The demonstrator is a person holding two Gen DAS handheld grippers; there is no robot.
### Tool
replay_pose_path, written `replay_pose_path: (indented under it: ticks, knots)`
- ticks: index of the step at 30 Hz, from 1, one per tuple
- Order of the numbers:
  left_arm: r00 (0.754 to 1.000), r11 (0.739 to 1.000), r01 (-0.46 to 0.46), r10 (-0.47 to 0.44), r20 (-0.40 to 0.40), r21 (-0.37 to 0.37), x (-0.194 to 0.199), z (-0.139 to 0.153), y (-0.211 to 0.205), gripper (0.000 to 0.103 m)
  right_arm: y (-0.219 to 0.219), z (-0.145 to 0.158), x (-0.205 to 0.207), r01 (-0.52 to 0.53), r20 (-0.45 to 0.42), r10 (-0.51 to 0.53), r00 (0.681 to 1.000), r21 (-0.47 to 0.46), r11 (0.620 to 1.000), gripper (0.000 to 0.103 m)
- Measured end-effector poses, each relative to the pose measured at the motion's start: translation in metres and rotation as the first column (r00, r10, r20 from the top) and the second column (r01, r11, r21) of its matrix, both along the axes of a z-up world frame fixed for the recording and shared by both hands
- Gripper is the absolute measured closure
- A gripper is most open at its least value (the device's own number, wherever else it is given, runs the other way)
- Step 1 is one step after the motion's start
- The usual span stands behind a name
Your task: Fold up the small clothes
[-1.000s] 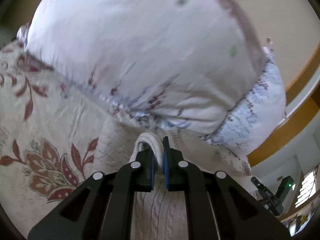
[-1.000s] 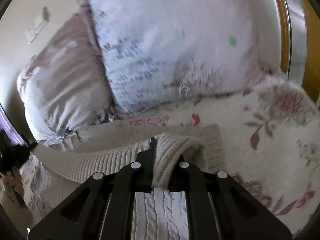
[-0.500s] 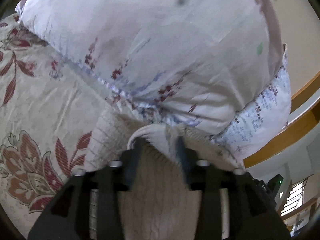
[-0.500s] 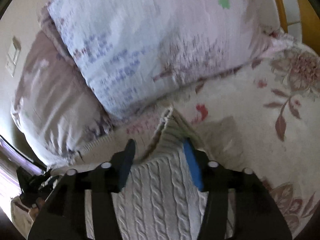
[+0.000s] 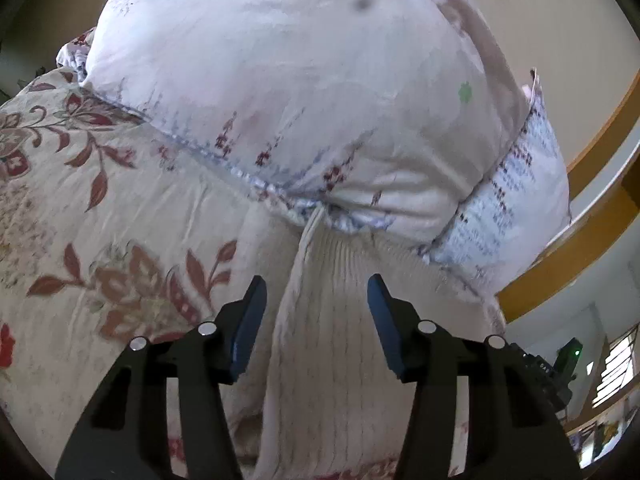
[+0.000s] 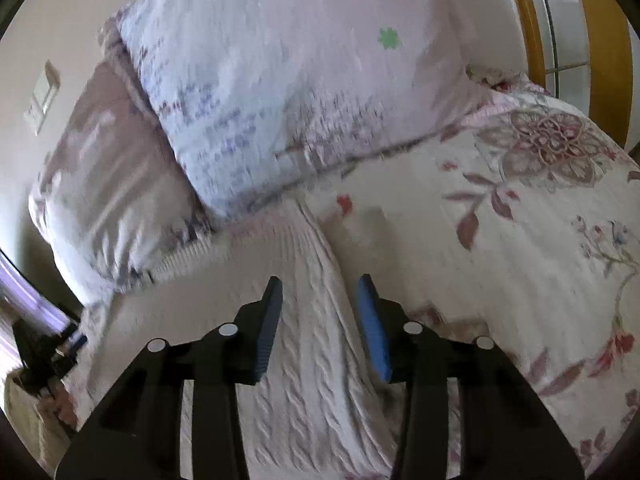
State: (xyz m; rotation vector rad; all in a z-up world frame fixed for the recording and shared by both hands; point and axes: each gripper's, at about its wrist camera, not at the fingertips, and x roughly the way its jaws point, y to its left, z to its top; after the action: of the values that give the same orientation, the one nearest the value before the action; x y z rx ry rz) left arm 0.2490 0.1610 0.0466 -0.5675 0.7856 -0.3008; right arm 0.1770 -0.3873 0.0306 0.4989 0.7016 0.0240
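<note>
A cream cable-knit sweater [image 5: 332, 320] lies flat on the flowered bedspread [image 5: 120, 208], its far ribbed edge against the pillows. My left gripper [image 5: 316, 292] is open, its blue pads apart over the sweater's left part, holding nothing. In the right wrist view the sweater [image 6: 316, 344] runs under my right gripper [image 6: 320, 292], which is also open and empty above the sweater's right edge.
Two big pale flowered pillows [image 5: 304, 92] [image 6: 280, 92] stand just beyond the sweater, against a beige wall. A wooden bed frame [image 5: 580, 248] is at the right. The bedspread [image 6: 520, 240] stretches to the right of the right gripper.
Both grippers were shut on the sweater's folded edge a second ago. They have opened and let go, and the sweater now lies flat against the pillows.
</note>
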Motion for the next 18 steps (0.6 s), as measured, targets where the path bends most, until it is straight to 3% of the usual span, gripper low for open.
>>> replay_pose_path:
  ticks: [8, 11, 13, 18]
  knots:
    - [0.999, 0.996, 0.028, -0.024, -0.038, 0.087, -0.014, -0.013, -0.013, 0.060, 0.012, -0.022, -0.006, -0.033, -0.073, 0.027, 0.997, -0.087, 0.996, 0.067]
    - [0.998, 0.994, 0.035, -0.029, -0.057, 0.106, -0.015, -0.018, -0.017, 0.064, 0.015, -0.027, -0.006, -0.040, -0.085, 0.030, 0.996, -0.118, 0.992, 0.074]
    - [0.997, 0.993, 0.037, -0.030, -0.067, 0.112, -0.016, -0.021, -0.019, 0.070, 0.019, -0.028, -0.006, -0.051, -0.085, 0.039, 0.996, -0.147, 0.988, 0.093]
    - [0.995, 0.993, 0.033, -0.022, -0.093, 0.115, -0.015, -0.028, -0.019, 0.094, 0.024, -0.022, -0.013, -0.056, -0.057, 0.047, 0.997, -0.163, 0.985, 0.094]
